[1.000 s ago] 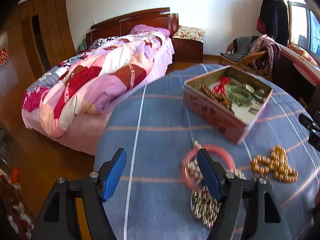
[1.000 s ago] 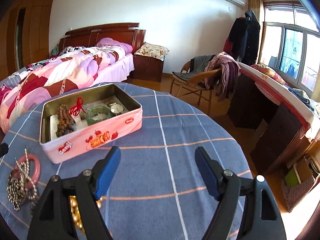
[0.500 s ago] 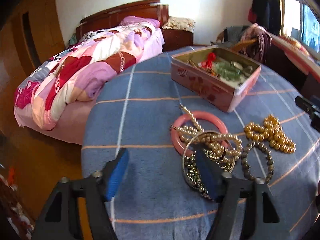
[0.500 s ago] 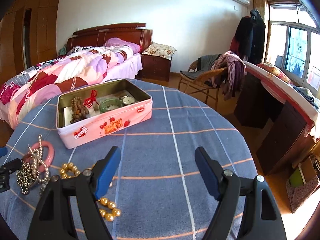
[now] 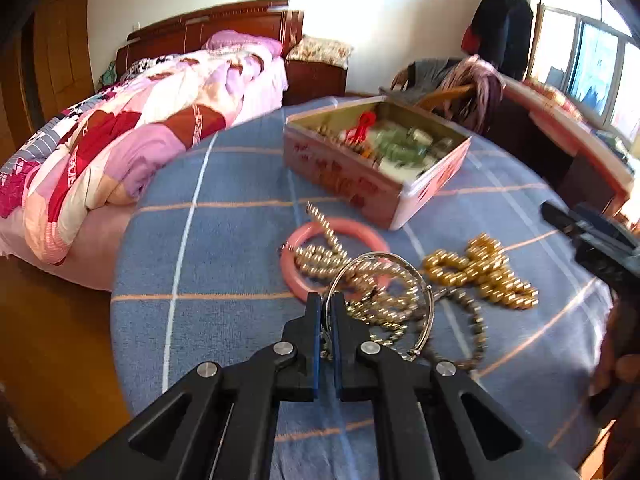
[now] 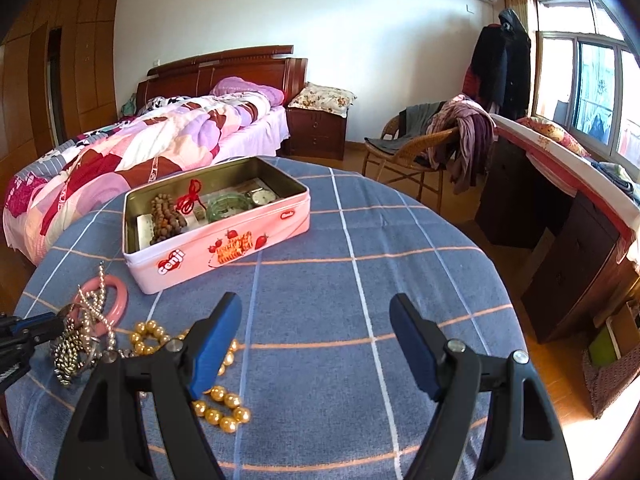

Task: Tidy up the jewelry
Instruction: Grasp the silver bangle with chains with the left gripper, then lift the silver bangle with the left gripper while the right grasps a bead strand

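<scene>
My left gripper (image 5: 327, 300) has its jaws closing tight on the near rim of a thin silver bangle (image 5: 428, 300), and the pads pinch the wire. The bangle lies over a heap of silver bead chain (image 5: 320, 258) and a pink bangle (image 5: 348, 224) on the blue checked tablecloth. Right of them lie a gold bead bracelet (image 5: 480, 272) and a dark bead bracelet (image 5: 478, 328). Behind stands the open pink tin (image 5: 344, 176) with beads, a red cord and a green bangle inside. My right gripper (image 6: 315, 301) hangs open over bare cloth, in front of the tin (image 6: 224, 248).
The round table (image 6: 400, 240) ends close on the left and right. A bed (image 5: 140, 128) lies beyond its left edge. A wicker chair (image 6: 404, 156) with clothes and a dark cabinet (image 6: 560, 232) stand to the right. A hand (image 5: 616, 356) shows at the right.
My left gripper has moved forward and right to the jewelry heap and shut on the silver bangle's rim. The right gripper has stayed open and turned slightly.
</scene>
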The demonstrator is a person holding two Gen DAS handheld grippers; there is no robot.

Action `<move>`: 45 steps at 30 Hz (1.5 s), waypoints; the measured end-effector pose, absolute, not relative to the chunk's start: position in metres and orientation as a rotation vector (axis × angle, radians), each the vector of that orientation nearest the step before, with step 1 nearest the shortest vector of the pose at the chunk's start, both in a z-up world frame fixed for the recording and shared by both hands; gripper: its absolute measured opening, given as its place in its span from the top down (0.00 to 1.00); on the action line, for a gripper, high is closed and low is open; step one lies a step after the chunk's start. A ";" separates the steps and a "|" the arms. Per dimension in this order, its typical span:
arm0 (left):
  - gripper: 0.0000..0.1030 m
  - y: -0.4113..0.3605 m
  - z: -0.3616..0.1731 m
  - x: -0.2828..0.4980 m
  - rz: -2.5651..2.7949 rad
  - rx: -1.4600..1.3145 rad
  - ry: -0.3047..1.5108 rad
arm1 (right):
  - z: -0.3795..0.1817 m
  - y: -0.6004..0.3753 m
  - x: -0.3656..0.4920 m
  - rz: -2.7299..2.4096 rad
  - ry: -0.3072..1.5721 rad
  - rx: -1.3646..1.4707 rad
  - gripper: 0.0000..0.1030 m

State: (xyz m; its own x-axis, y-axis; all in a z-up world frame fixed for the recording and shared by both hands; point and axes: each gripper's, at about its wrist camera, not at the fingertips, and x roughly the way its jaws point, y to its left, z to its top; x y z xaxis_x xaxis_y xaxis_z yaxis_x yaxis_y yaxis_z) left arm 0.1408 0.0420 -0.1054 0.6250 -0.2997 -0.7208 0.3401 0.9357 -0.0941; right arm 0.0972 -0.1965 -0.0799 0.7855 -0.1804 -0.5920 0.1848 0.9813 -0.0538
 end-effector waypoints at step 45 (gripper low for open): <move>0.97 0.153 -0.071 0.095 -0.153 -0.067 0.707 | -0.126 -0.035 0.122 0.315 0.939 -0.163 0.86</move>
State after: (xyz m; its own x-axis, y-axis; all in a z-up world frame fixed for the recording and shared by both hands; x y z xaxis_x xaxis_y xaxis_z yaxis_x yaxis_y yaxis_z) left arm 0.0954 0.1530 -0.0710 0.7496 -0.1622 -0.6417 0.1168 0.9867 -0.1130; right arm 0.1218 -0.0352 -0.1264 0.5492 0.1945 -0.8127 -0.3351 0.9422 -0.0010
